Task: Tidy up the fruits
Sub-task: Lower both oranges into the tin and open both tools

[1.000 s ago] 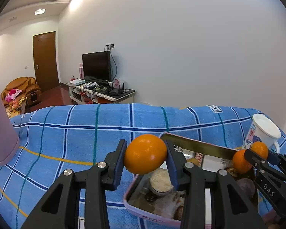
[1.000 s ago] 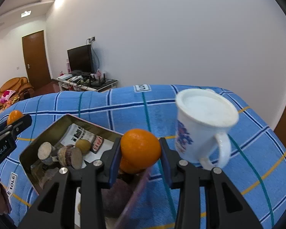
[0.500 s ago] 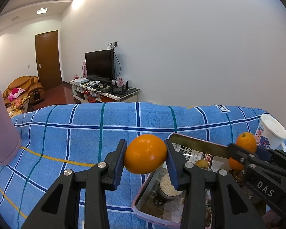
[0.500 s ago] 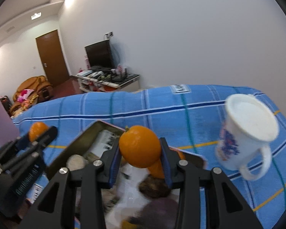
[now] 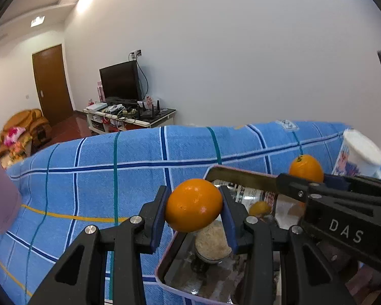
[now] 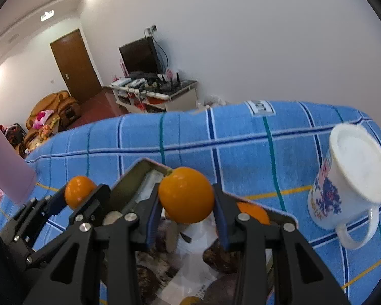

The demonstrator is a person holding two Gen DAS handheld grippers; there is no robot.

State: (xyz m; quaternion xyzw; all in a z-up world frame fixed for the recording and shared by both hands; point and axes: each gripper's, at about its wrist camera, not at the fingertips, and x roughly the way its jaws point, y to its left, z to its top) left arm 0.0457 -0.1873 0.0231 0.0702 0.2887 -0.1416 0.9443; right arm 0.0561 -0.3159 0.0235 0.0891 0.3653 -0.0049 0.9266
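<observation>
Left gripper [image 5: 193, 209]: clamped on an orange [image 5: 193, 205] between its fingertips.
Right gripper [image 6: 186, 199]: pinches a second orange [image 6: 186, 194], above the tin [image 6: 129, 178].
Handling: probably firm, smooth, roll-prone; grip across the widest part.

left tongs [image 5: 193, 212] black | blue pads [image 5: 157, 218] | silver screws

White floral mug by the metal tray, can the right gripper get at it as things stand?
Probably not: the right gripper is shut on an orange, so its jaws are occupied. The white floral mug stands unobstructed on the blue cloth.
</observation>
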